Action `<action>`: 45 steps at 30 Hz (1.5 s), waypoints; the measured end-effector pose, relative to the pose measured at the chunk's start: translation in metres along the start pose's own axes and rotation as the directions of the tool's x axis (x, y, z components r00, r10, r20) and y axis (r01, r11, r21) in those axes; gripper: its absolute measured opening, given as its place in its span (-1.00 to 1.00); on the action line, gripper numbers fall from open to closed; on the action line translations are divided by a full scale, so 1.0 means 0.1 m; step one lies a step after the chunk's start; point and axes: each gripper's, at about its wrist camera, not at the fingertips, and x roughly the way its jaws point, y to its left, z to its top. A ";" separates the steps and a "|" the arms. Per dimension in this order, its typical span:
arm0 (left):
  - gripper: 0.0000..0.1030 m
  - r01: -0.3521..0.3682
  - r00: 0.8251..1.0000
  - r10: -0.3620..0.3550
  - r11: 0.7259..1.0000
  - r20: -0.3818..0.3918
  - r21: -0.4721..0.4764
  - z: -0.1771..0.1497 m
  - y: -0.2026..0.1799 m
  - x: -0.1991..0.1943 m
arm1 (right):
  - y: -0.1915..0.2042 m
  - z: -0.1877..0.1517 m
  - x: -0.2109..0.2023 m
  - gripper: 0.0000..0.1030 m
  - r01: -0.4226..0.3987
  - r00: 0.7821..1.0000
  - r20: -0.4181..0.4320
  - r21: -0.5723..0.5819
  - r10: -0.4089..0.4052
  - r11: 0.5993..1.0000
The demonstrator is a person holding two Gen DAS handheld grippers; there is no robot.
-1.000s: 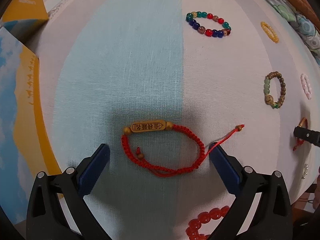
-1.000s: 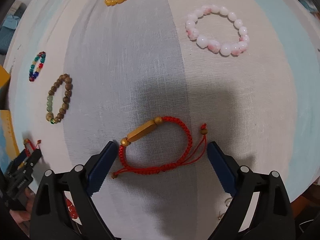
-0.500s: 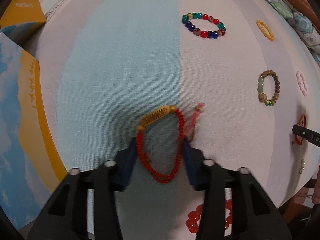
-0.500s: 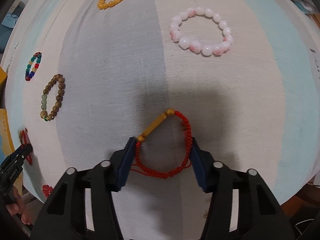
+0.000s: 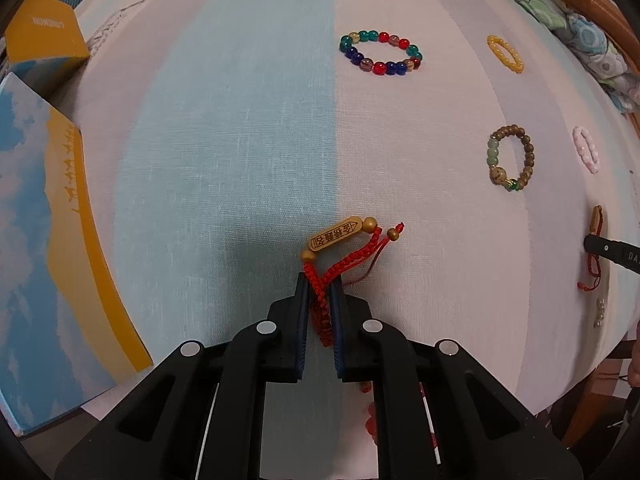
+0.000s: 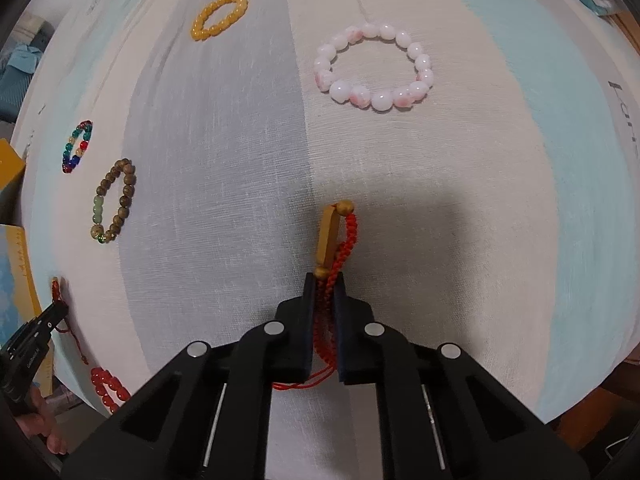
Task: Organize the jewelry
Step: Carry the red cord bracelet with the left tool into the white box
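Left tongs [image 5: 320,292]: we log them clamped on red cord bracelet [image 5: 340,256]; right tongs [image 6: 323,284]: clamped on second red bracelet [image 6: 338,240]; both over worktop [image 5: 240,140].

Matte black plastic left gripper [image 5: 320,292] and right gripper [image 6: 323,284], each with dark blue rubber-padded fingers [image 5: 303,320], 4 silver round screws.

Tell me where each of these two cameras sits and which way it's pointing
Left wrist: on the left gripper, facing forward and down at the striped cloth; its black fingers clamp a red braided cord bracelet with an engraved wooden tag.
Right wrist: on the right gripper, same downward angle; its fingers clamp a second red cord bracelet with a plain wooden bar.
Shared: the multicoloured glass bead bracelet and the other gripper at frame edge.
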 end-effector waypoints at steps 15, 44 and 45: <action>-0.82 0.010 0.997 -0.012 1.000 0.079 0.022 -0.29 0.02 -0.36 | 0.18 -0.16 -0.18 -0.86 0.015 0.998 0.063 0.006 -0.015 1.000; -0.82 0.027 0.942 -0.013 0.999 0.336 -0.038 -0.32 0.80 -1.59 | 1.42 -0.23 -1.56 -0.86 -0.008 0.912 0.405 -0.122 0.057 0.992; -0.82 0.027 0.939 -0.010 0.999 0.343 -0.044 -0.33 0.86 -1.62 | 1.52 -0.24 -1.60 -0.86 -0.011 0.908 0.415 -0.136 0.067 0.991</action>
